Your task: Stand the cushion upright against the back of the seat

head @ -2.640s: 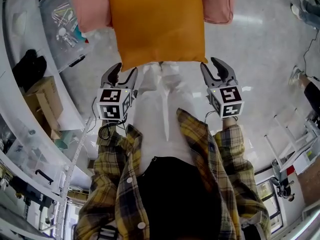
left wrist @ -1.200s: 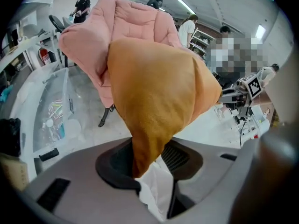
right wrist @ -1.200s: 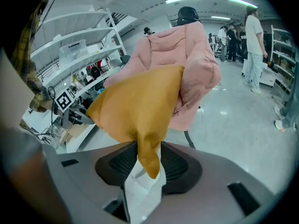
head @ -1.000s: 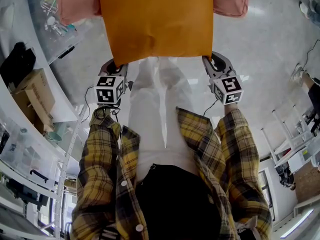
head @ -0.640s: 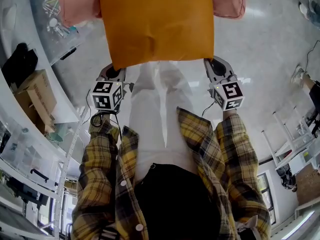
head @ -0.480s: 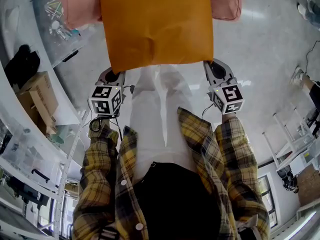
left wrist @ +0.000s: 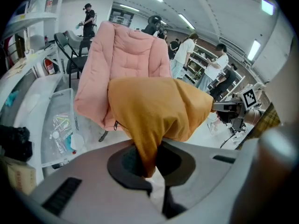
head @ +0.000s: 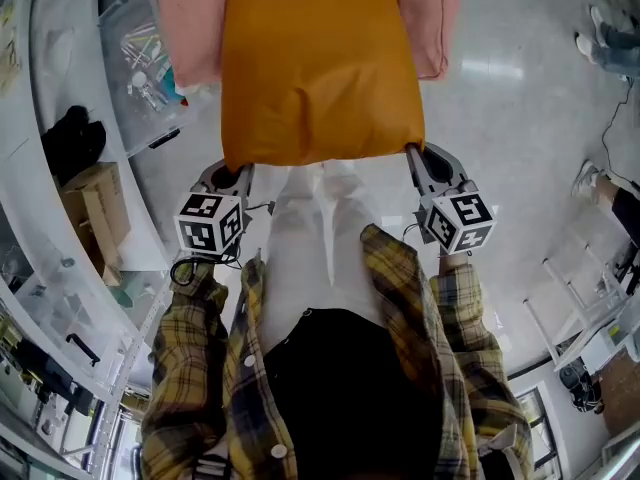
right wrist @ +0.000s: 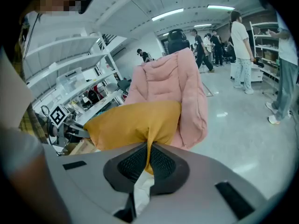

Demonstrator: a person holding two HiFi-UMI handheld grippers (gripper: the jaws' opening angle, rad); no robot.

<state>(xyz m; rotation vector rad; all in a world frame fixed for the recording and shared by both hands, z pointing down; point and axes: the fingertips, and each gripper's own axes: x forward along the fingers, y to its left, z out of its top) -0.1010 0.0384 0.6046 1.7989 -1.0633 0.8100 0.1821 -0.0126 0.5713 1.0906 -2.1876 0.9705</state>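
Note:
An orange cushion [head: 318, 68] hangs in front of a pink padded chair [head: 430, 18], held up by its two near corners. My left gripper [head: 232, 171] is shut on the near left corner; its jaws have just been closing with that corner between them. My right gripper [head: 418, 156] is shut on the near right corner. In the left gripper view the orange cushion's fabric [left wrist: 159, 111] runs down into the left gripper [left wrist: 145, 164], with the chair's back [left wrist: 126, 55] behind. In the right gripper view a fold of the cushion [right wrist: 135, 122] is pinched in the right gripper [right wrist: 148, 160].
White shelving runs along the left with a clear bin [head: 140, 58], a black object [head: 75, 138] and a cardboard box [head: 95, 203]. Several people stand on the shiny floor in the background [right wrist: 240, 50]. A white frame [head: 590, 308] stands at the right.
Both grippers have closed on the cushion's near corners and risen with them. The cushion's near edge has come up and the fabric now bunches in front of the chair's back.

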